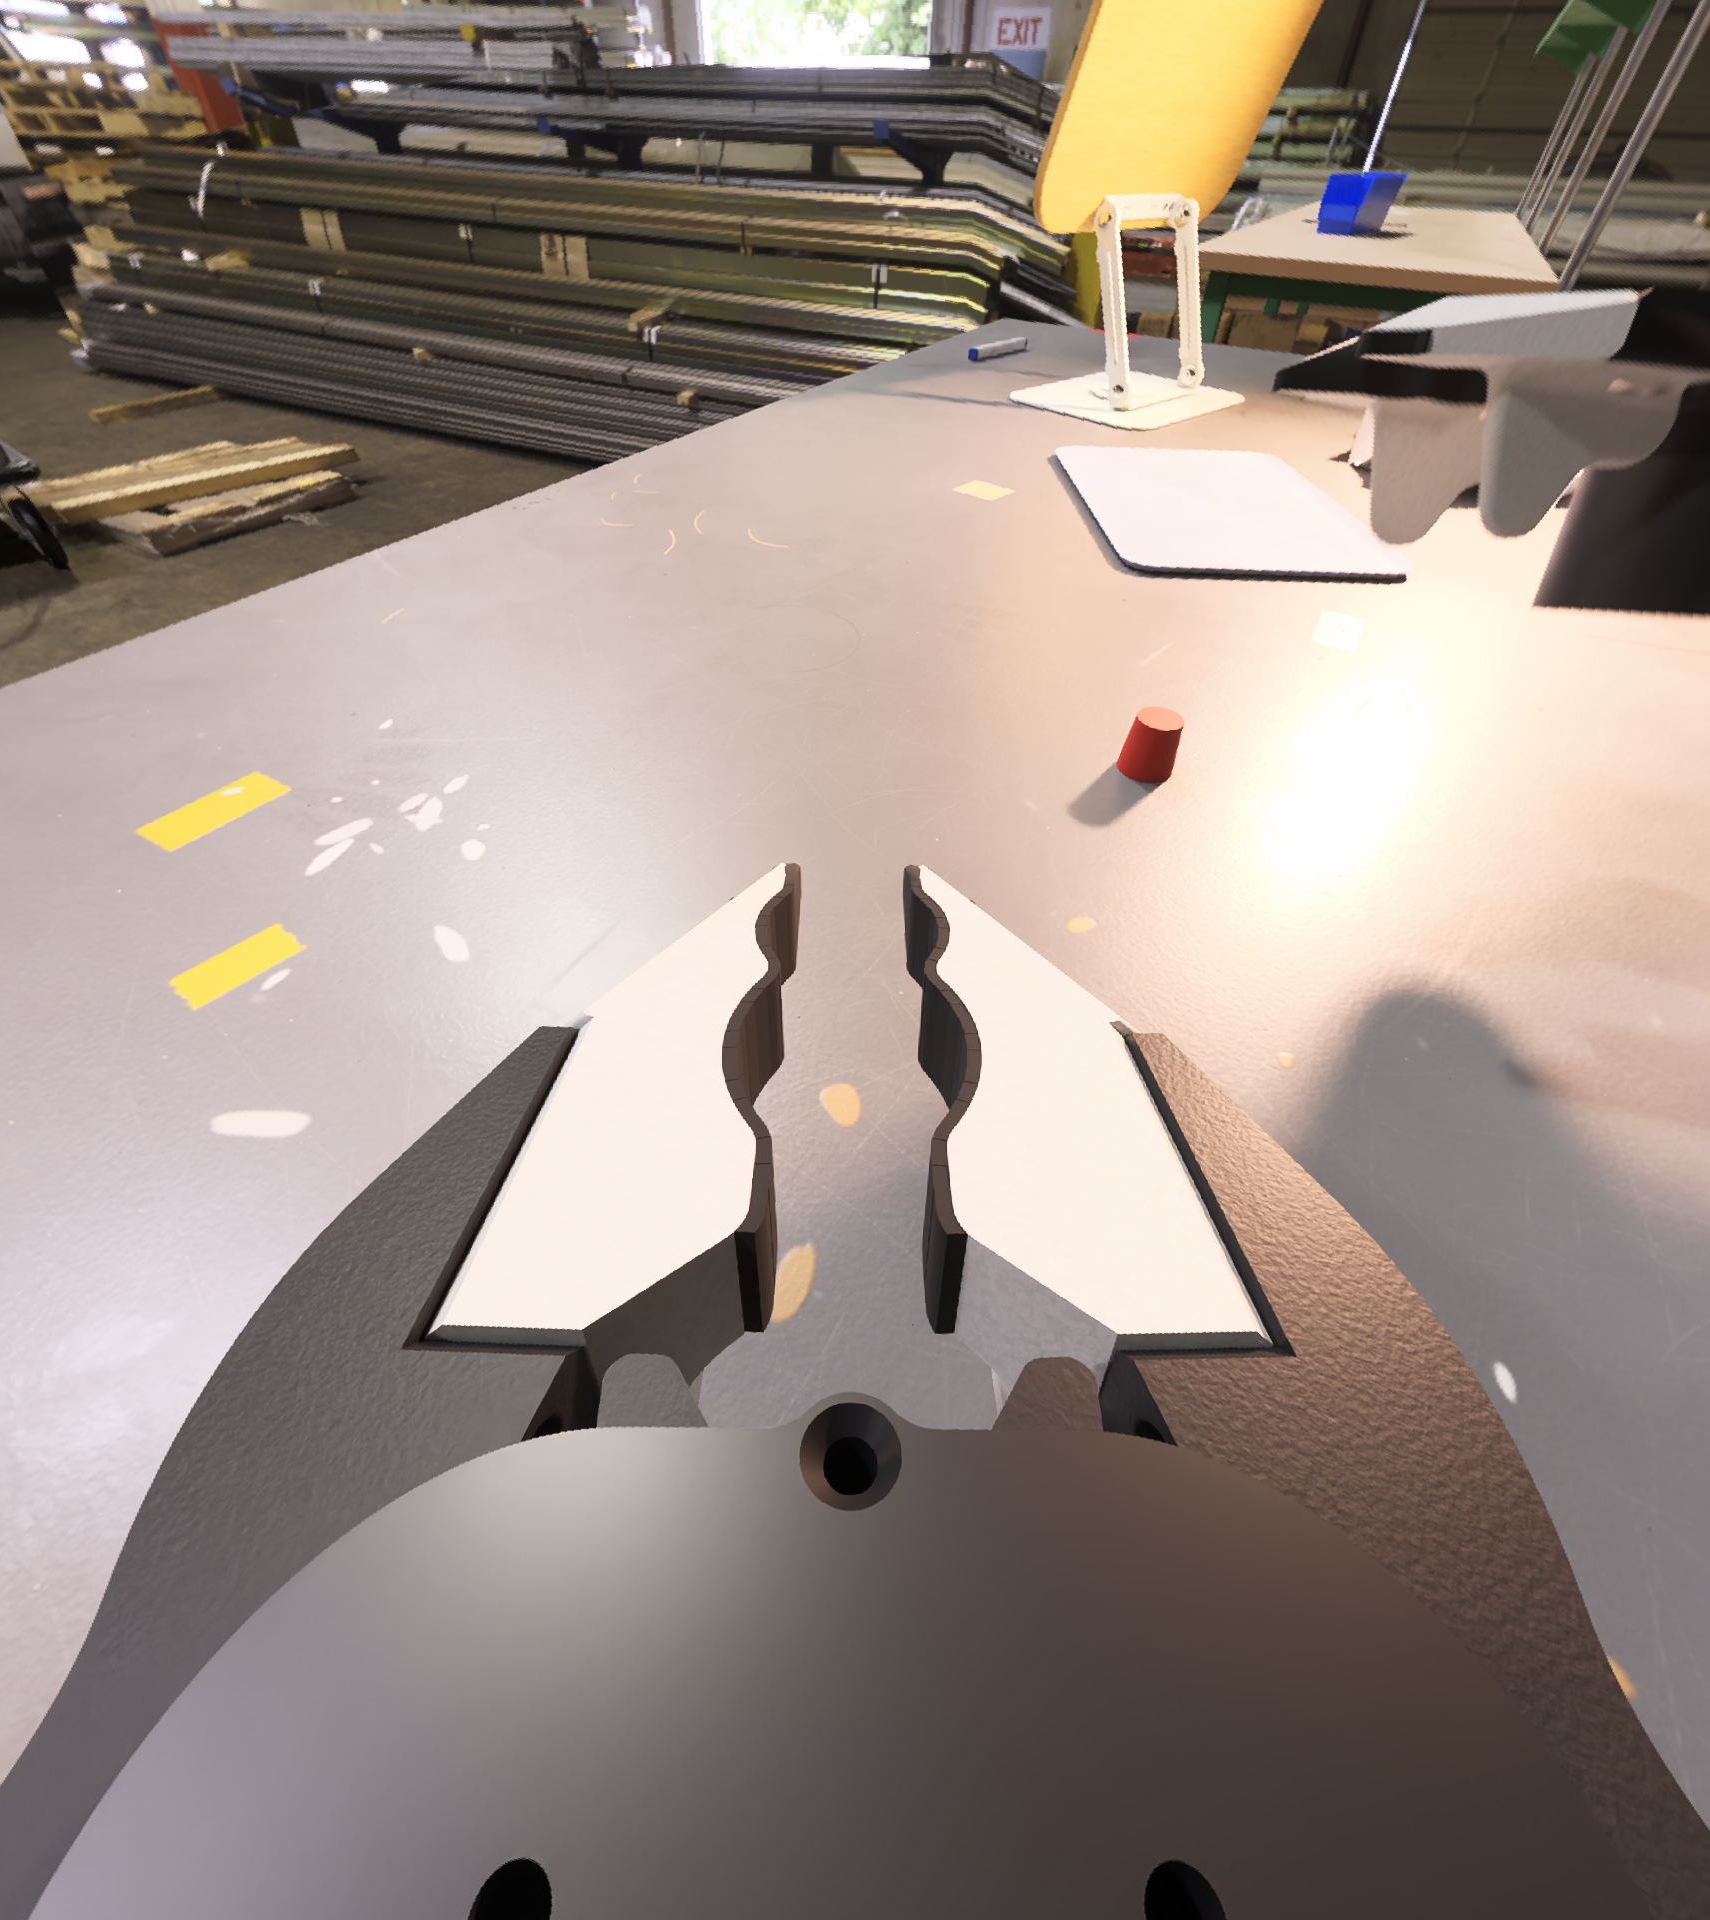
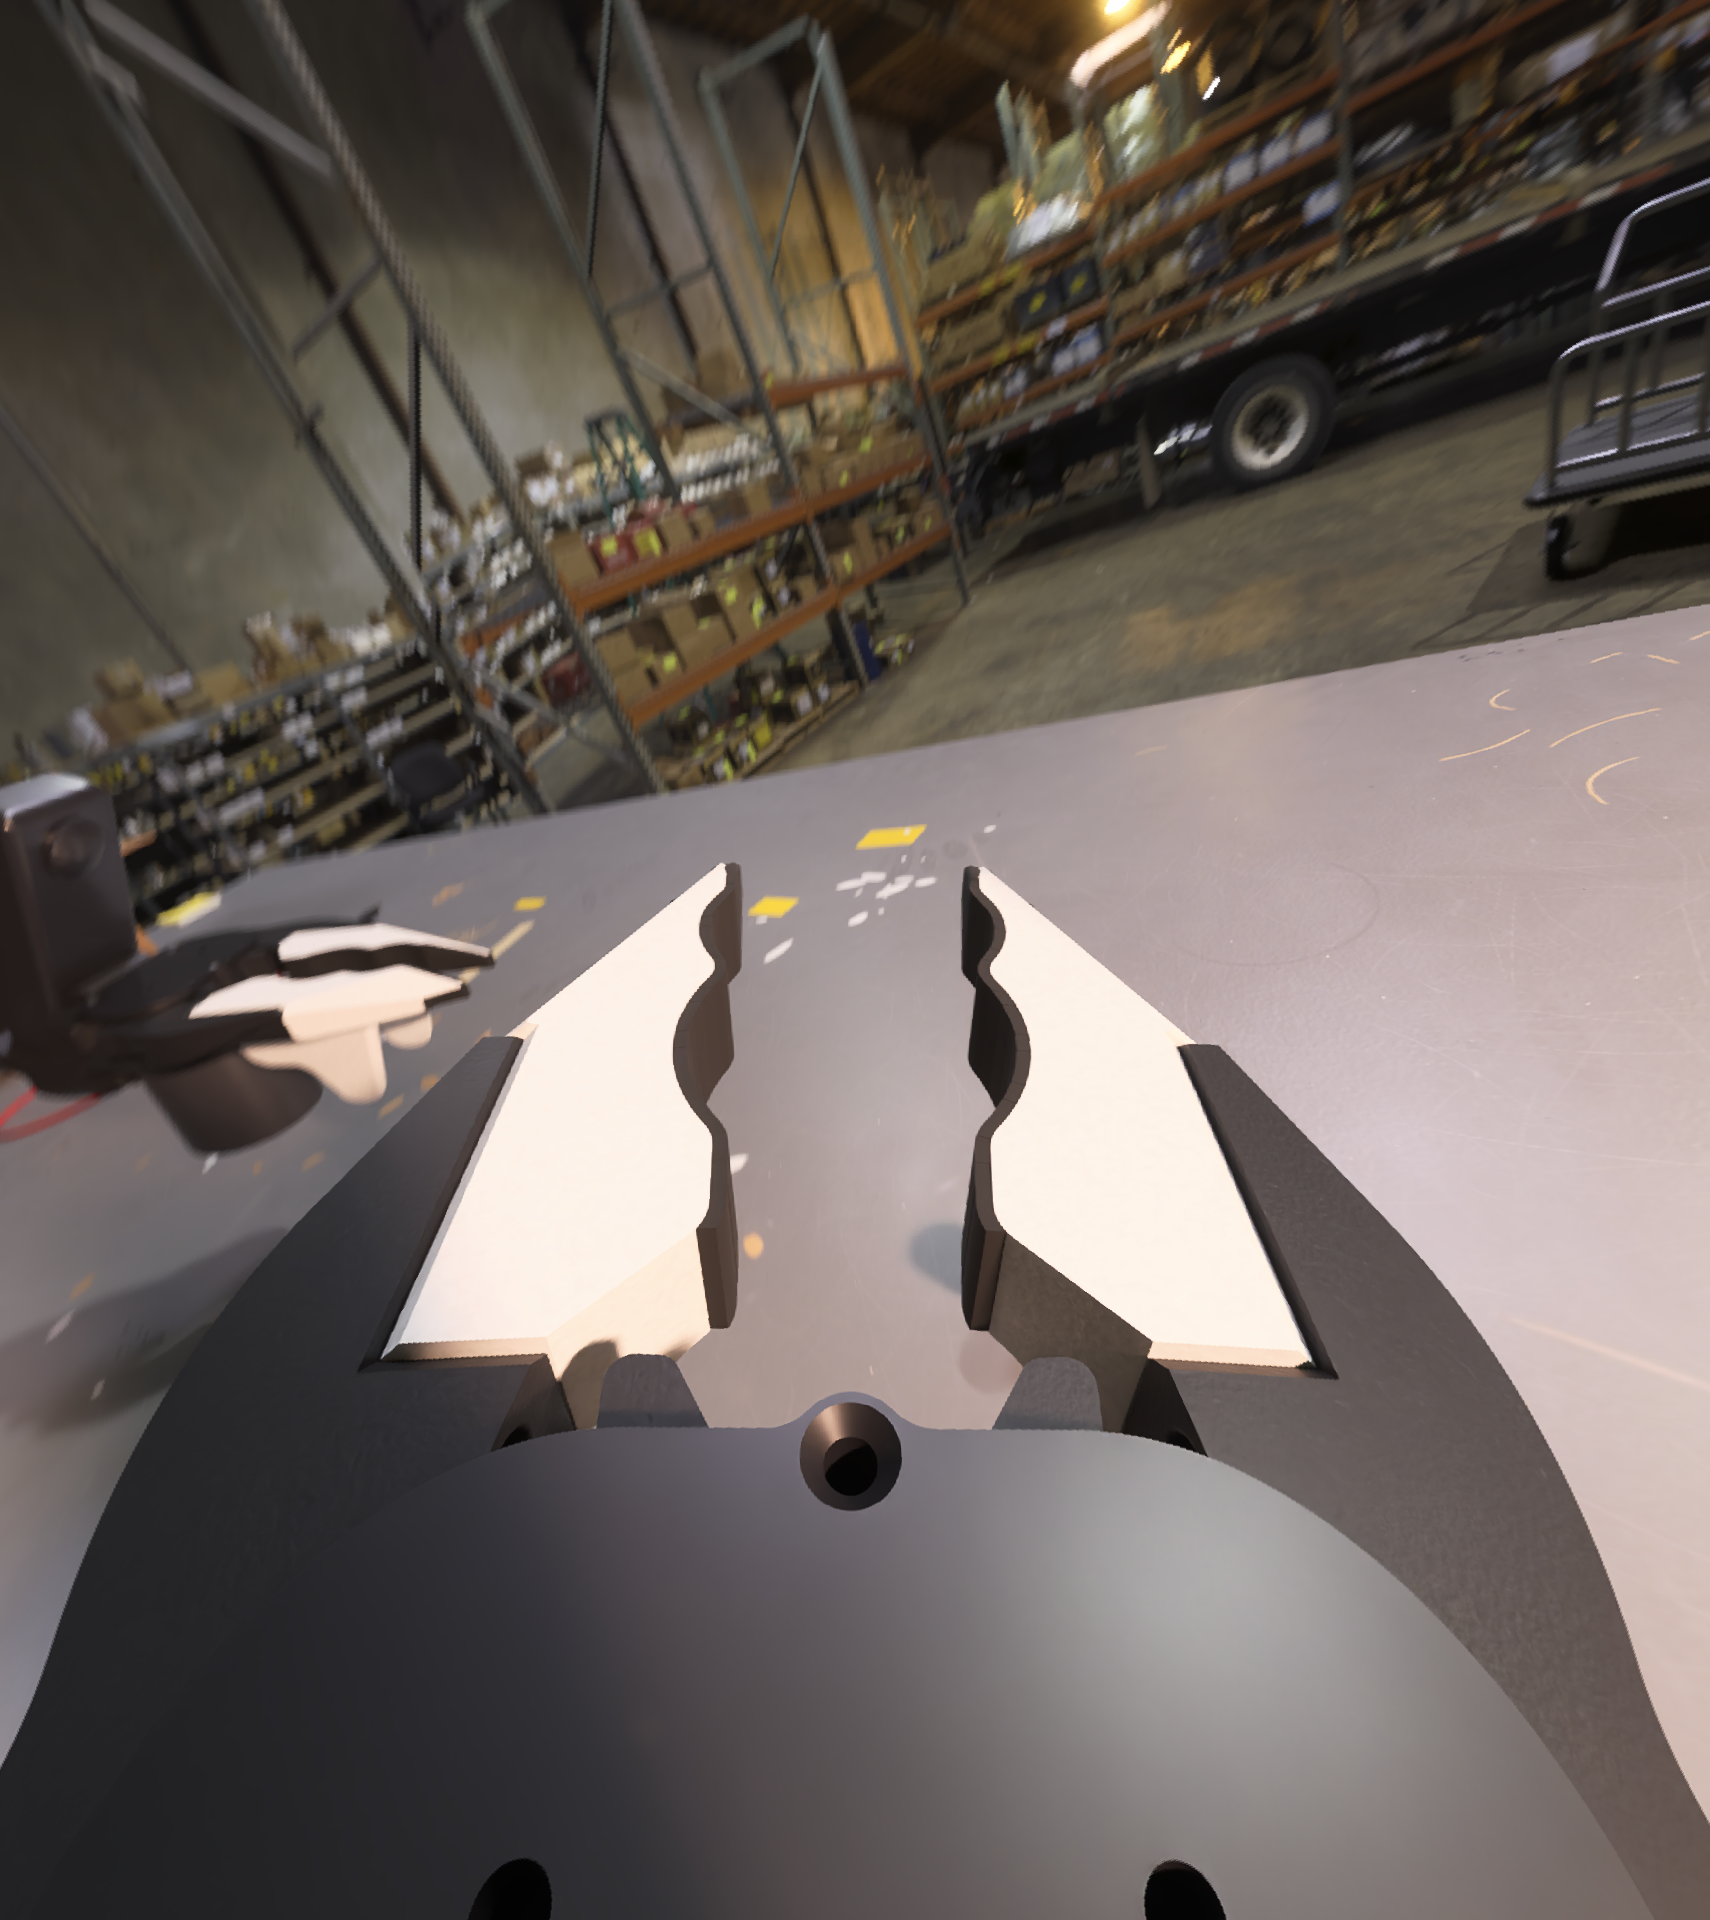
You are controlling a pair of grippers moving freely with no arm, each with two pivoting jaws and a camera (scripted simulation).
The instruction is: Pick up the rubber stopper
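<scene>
One grey table [image 1: 622, 675], scuffed and flecked with paint, bearing everything below. One yellow lamp [image 1: 1157, 114] on a white hinged stand with a flat base, at the far edge. My two grippers: my left gripper [image 1: 851, 883] hangs above the table with its jaws a narrow gap apart and nothing between them; my right gripper [image 2: 851, 883] stands wider open, also holding nothing, only bare table showing between its fingers. Each shows in the other's view, my right one at the far right of the left wrist view, my left one at the far left of the right wrist view. One white pad [image 1: 1225, 509], flat, rounded corners, nothing lying on it, just in front of the lamp base. One blue bin [image 1: 1360, 201] on a separate bench beyond the table; I cannot tell its contents. One rubber stopper [image 1: 1150, 744], red, standing upright on the table, ahead and to the right of my left gripper, well apart from its fingertips, near a bright glare patch. One blue-and-white marker [image 1: 996, 348], lying beside the lamp base.
</scene>
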